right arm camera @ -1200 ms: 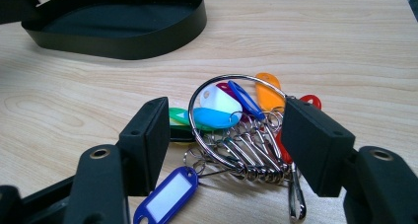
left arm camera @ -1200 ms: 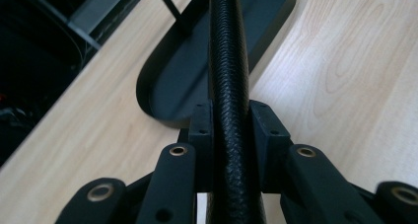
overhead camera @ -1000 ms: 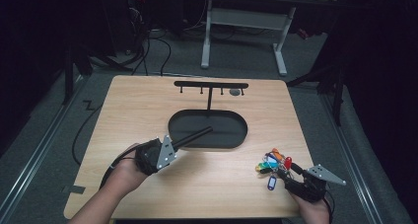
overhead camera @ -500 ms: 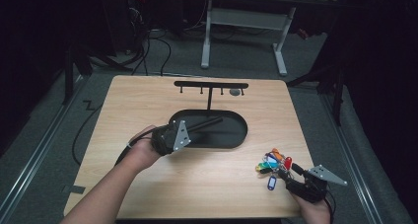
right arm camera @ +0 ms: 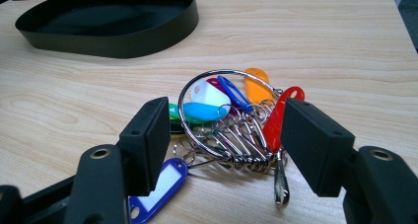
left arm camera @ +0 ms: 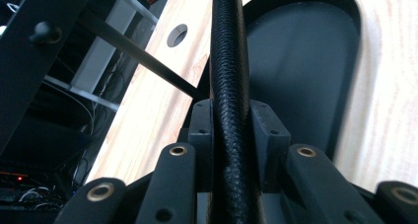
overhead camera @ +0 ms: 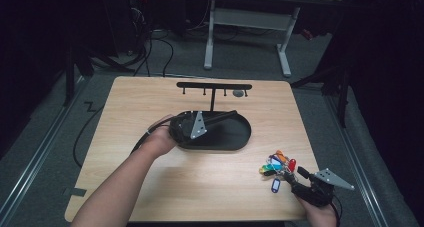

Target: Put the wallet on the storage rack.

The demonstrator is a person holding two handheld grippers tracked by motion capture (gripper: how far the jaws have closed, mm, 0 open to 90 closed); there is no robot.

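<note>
Left side: the left gripper (overhead camera: 227, 116) sits over the near-left edge of a black oval tray (overhead camera: 235, 139) at the middle of the wooden tabletop (overhead camera: 130, 107). Its jaws are closed tight on a textured black bar (left arm camera: 229, 71), which runs straight out between the pads; seen from the left gripper's own camera, the bar extends over the tray's dark floor. From above, the bar points toward the tray's far right. The person's left hand (overhead camera: 161, 137) and bare forearm reach in from the bottom edge.

Centre, far side: a black rack (overhead camera: 214, 86) with short pegs stands just behind the tray on a thin post.

Right side: a bunch of key tags (overhead camera: 278, 165) on a metal ring (right arm camera: 224, 113) lies flat on the tabletop near the front right corner, well apart from the tray. Colours seen are blue, white, orange, red and green. The right gripper (overhead camera: 298, 174) rests low beside it, jaws standing wide, one pad on each side of the bunch. Neither pad presses on the ring. A blue tag (right arm camera: 157, 187) lies just under the left pad.
</note>
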